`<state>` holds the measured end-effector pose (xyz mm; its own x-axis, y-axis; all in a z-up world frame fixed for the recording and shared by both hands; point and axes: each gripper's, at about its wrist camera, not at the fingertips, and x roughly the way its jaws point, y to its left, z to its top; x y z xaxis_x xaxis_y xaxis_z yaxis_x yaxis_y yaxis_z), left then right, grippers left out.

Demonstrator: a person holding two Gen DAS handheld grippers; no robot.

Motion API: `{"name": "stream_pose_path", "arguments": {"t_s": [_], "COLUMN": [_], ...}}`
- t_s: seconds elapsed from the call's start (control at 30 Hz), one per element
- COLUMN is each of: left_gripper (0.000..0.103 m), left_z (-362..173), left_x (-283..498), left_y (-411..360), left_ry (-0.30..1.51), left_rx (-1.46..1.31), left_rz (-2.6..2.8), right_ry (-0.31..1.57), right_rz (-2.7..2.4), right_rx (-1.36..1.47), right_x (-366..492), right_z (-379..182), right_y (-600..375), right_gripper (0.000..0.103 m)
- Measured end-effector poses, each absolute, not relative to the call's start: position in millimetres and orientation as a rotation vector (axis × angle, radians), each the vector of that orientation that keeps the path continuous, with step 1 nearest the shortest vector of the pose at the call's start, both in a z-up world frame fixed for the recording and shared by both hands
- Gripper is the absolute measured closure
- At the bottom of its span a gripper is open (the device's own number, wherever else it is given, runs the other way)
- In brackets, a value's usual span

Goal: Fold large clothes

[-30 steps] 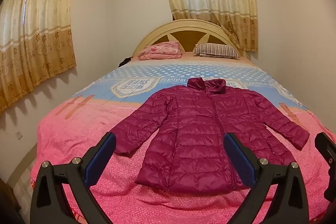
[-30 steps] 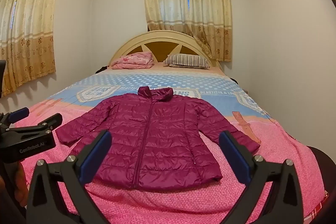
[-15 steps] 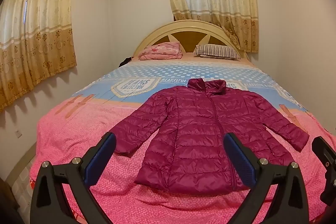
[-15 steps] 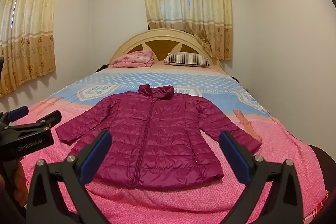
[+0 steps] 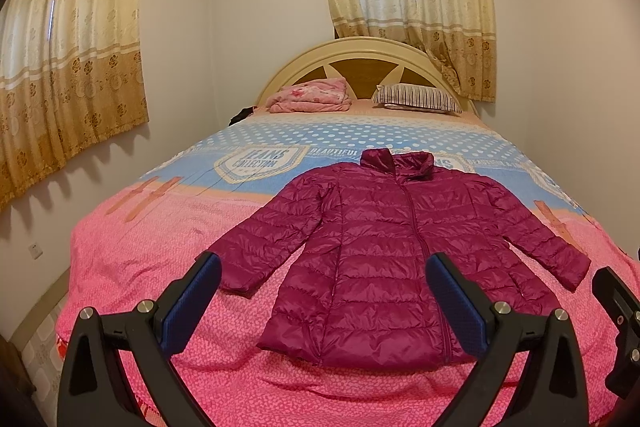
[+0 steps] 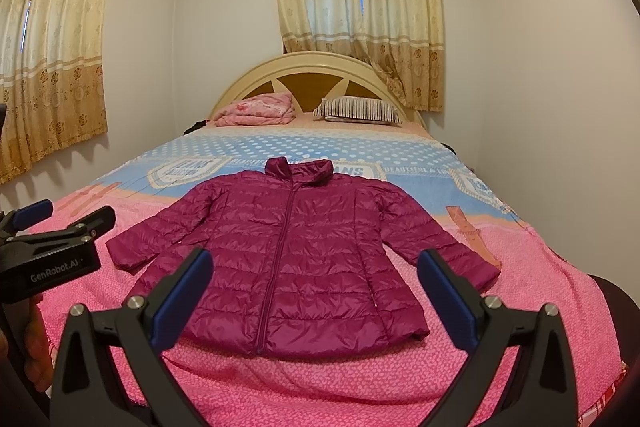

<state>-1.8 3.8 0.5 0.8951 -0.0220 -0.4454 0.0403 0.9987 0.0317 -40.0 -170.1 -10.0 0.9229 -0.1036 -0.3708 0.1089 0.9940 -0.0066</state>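
Note:
A magenta quilted puffer jacket [image 5: 396, 247] [image 6: 296, 251] lies flat and zipped on the bed, collar toward the headboard, both sleeves spread outward. My left gripper [image 5: 322, 267] hovers open above the foot of the bed, short of the jacket's hem and left sleeve cuff. In the same way my right gripper [image 6: 316, 263] is held open before the hem, nothing between its blue pads. The left gripper [image 6: 60, 223] also appears at the left edge of the right wrist view, held by a hand [image 6: 38, 339].
The bed [image 5: 132, 267] has a pink and blue cover and fills the room between white walls. A folded pink blanket [image 5: 310, 95] and a striped pillow [image 5: 416, 99] lie by the cream headboard [image 5: 360, 51]. Curtains hang at left and behind.
Both grippers have drifted slightly; the right gripper's view has edged forward and the jacket sits a little nearer. Both stay open, and the jacket has not moved.

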Motion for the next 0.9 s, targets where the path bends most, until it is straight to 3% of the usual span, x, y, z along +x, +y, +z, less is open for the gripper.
{"name": "stream_pose_path", "arguments": {"t_s": [0.9], "left_gripper": [0.001], "left_z": [-3.0], "left_x": [-0.1], "left_y": [7.2], "left_ry": [0.465], "left_rx": [0.033], "left_rz": [-0.029], "right_ry": [0.383], "right_rz": [-0.106], "right_rx": [0.011], "right_x": [-39.9], "right_z": [-12.3], "right_y": [-168.4], "right_gripper": [0.0]}}
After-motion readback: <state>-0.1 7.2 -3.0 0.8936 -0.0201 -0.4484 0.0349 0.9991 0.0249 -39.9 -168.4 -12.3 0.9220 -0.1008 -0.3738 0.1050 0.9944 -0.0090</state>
